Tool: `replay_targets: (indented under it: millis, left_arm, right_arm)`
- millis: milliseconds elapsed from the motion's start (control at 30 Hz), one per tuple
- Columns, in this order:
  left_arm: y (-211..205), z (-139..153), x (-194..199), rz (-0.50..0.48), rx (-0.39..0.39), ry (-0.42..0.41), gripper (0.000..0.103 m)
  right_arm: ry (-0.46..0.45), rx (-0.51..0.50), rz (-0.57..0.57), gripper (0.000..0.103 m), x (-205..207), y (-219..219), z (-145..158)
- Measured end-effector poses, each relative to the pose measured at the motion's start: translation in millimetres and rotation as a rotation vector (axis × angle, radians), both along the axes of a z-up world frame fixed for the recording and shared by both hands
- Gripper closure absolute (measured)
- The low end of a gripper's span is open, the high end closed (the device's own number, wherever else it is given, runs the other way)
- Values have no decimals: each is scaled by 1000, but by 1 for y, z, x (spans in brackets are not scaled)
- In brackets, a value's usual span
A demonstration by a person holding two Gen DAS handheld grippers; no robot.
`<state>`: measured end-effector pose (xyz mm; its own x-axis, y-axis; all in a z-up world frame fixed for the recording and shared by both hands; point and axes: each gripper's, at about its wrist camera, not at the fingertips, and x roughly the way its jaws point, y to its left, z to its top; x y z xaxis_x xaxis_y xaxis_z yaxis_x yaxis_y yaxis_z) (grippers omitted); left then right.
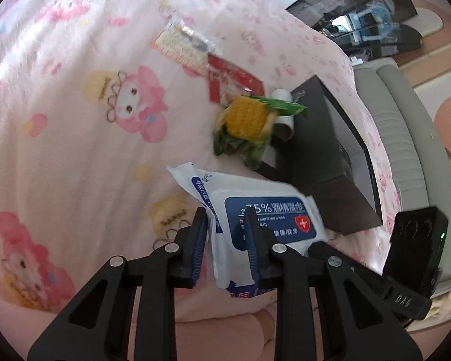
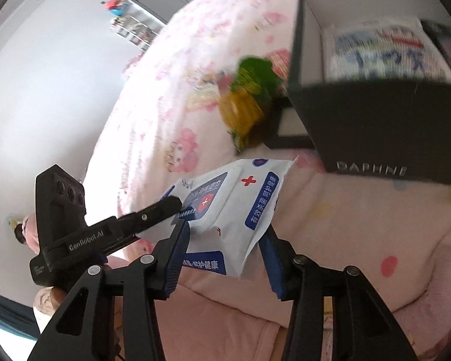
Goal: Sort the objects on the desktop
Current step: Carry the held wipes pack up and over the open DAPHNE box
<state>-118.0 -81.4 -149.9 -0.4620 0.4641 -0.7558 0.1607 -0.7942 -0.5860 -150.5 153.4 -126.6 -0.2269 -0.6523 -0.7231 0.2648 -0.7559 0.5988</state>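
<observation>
A white and blue pack of alcohol wipes [image 1: 255,225] lies on the pink cartoon bedsheet [image 1: 75,105]. My left gripper [image 1: 227,225] is shut on the pack's left part. In the right wrist view the same pack [image 2: 234,207] sits between the open fingers of my right gripper [image 2: 225,234], with the left gripper's finger [image 2: 162,210] on its far side. A knitted corn toy [image 1: 249,120] lies beside a black box [image 1: 321,156]. The box [image 2: 375,120], marked DAPHNE, holds a white and blue packet [image 2: 385,54]. The corn toy also shows in the right wrist view [image 2: 246,102].
A red packet [image 1: 231,81] and a clear-wrapped packet [image 1: 180,42] lie beyond the corn. A white tube [image 1: 282,114] rests against the box. A grey cushioned edge [image 1: 406,150] runs on the right. The right gripper's black camera body [image 1: 415,249] is close by.
</observation>
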Motion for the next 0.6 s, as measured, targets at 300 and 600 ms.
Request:
replay_targets:
  millis: [300,600]
  left_arm:
    - [31,56,-11,-93,-88,77,80]
    - [74,72,-29,-138,-68,103,80]
  right_arm:
    - [105,-50,-47,60,4,35,41]
    - [125,-79,-169,60,7,72,57]
